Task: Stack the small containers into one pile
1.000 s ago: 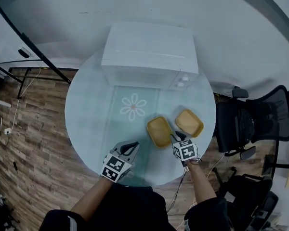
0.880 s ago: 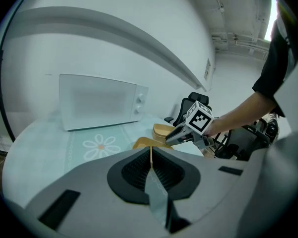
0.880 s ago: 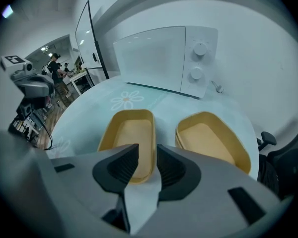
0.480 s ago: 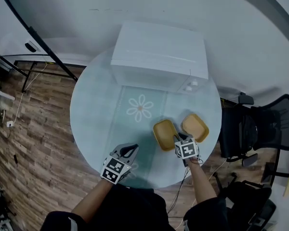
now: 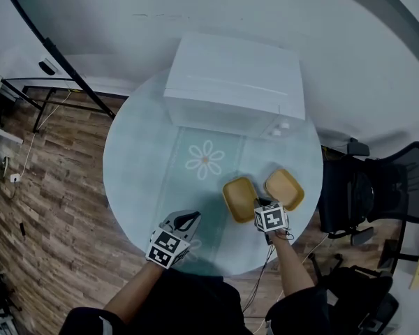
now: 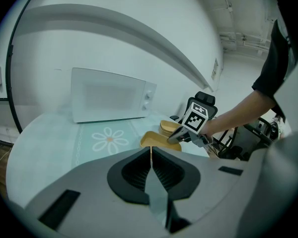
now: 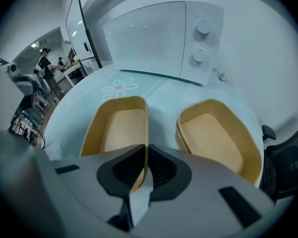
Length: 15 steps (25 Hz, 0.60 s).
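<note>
The right gripper (image 5: 260,205) reaches forward from the lower right of the frame, with the forearm straight. It is clenched on the near rim of a yellow container (image 5: 239,197) on the counter (image 5: 136,166). A second container (image 5: 285,188) sits just beside, to the right. The left gripper (image 5: 190,218), closed and empty, is at the counter's near edge.

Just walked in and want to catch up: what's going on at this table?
A person works two handheld grippers at a round table that also holds a white microwave. The right gripper is shut on the rim of one tan container, which sits beside a second tan container, not in it. The left gripper is shut and empty, near the table's front edge.
</note>
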Tool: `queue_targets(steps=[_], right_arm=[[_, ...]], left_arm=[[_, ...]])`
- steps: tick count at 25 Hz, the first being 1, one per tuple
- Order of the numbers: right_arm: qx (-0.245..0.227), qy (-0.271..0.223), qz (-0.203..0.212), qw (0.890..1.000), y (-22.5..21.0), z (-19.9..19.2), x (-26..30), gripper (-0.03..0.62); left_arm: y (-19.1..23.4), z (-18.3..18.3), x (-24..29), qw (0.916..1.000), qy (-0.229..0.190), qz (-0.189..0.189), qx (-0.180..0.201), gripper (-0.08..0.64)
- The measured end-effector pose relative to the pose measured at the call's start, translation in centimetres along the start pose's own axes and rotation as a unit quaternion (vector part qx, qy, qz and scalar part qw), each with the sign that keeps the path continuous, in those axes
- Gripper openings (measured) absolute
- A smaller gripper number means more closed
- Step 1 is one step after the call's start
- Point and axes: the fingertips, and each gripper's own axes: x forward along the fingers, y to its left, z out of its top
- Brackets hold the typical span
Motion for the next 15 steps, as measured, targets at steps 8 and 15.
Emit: queue_targets(steps=[8, 15], right_arm=[[0.006, -0.012, 0.026, 1.000, 0.8, 0.9, -1.0, 0.037], [0.007, -0.023, 0.036, 0.999, 0.8, 1.7, -3.1, 0.035]], left_arm=[[-0.5, 0.0, 0.4, 0.9999, 0.004, -0.010, 0.006, 0.015], [-1.0, 0.1, 0.6, 0.9997, 0.007, -0.019, 0.013, 0.015]])
